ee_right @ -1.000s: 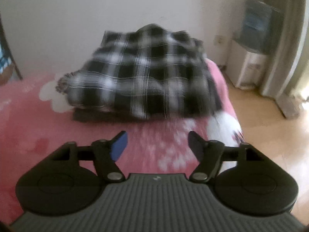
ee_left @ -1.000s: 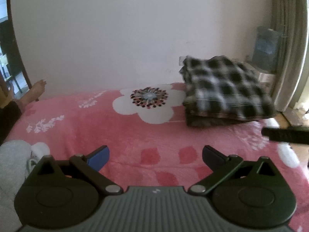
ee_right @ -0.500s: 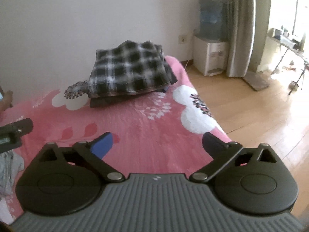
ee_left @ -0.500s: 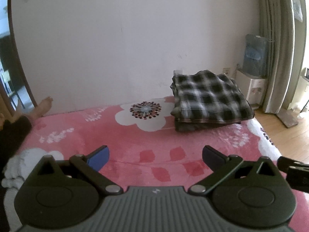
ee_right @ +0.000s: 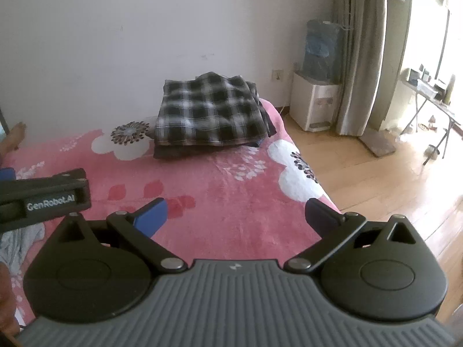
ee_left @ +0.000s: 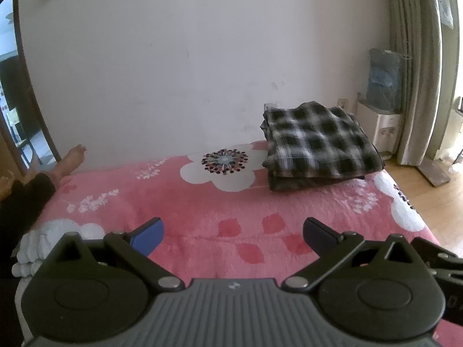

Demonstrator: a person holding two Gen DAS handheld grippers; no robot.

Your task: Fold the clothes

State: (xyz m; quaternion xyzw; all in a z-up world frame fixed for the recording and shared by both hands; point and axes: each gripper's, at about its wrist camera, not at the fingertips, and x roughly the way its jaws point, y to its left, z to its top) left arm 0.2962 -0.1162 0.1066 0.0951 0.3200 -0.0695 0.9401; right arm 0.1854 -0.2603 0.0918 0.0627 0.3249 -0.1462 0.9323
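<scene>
Since a second ago both grippers have drawn back and up from the folded pile, which now looks smaller and farther off in both views, and the right gripper's fingers have spread from partly closed to fully apart.

The right gripper (ee_right: 234,215) hangs above the near right edge of the bed with its fingers wide apart and nothing between them; only pink blanket shows in the gap. The left gripper (ee_left: 233,234) is likewise spread wide and empty over the near middle of the bed. In the right wrist view the left gripper's black side, lettered in white, juts in from the left edge.

Under both lies the fluffy pink blanket with white flowers (ee_left: 202,202) that covers the bed. On its far right corner, against the white wall (ee_left: 188,72), sits the folded black-and-white checked shirt (ee_right: 208,112), square and flat, resting on top of a folded dark garment (ee_right: 179,152) whose edge shows beneath it. Just left of the pile is a large white flower print with a dark dotted centre.

At the near left edge lies a crumpled pale grey-white garment (ee_left: 34,248), unfolded. Beyond it, at the far left, a person's bare foot (ee_left: 71,159) rests by the wall.

To the right of the bed are a wooden floor (ee_right: 376,179), a white water dispenser with a blue bottle (ee_right: 315,104) and a long beige curtain (ee_right: 361,57).
</scene>
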